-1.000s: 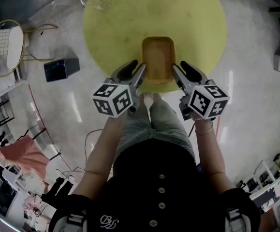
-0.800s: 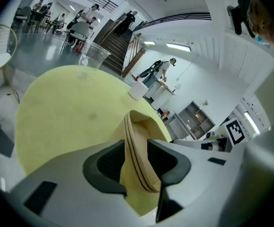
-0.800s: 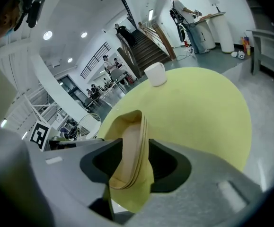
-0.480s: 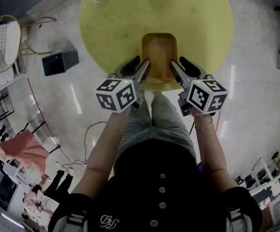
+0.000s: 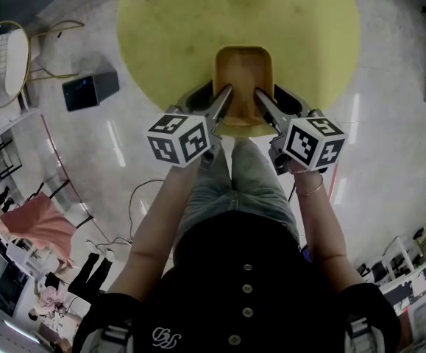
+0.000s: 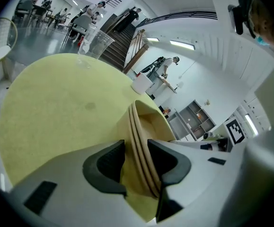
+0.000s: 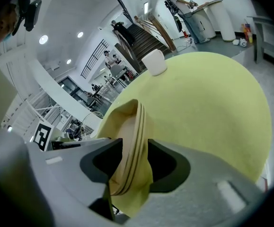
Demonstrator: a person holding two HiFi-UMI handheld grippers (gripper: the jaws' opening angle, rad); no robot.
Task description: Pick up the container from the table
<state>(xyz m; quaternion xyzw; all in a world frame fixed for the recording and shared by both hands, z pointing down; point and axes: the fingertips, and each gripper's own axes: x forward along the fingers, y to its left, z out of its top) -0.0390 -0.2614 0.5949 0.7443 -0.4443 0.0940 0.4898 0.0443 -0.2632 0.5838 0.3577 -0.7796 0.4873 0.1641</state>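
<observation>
Round yellow table (image 5: pixel 168 43) on glossy grey floor (image 5: pixel 389 160); left gripper (image 5: pixel 211 95) and right gripper (image 5: pixel 273 96), jaws apart, astride the container (image 5: pixel 243 72) walls.

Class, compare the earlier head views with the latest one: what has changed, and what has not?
The left gripper and right gripper moved forward, so their open jaws now straddle the side walls of the container. Neither has closed on it. The container and table stayed put.

Head view dim; glare streaks on floor (image 5: pixel 117 142). Gripper views bright under ceiling lights (image 6: pixel 181 44), fisheye-warped; container (image 6: pixel 144 126) close-up soft.
</observation>
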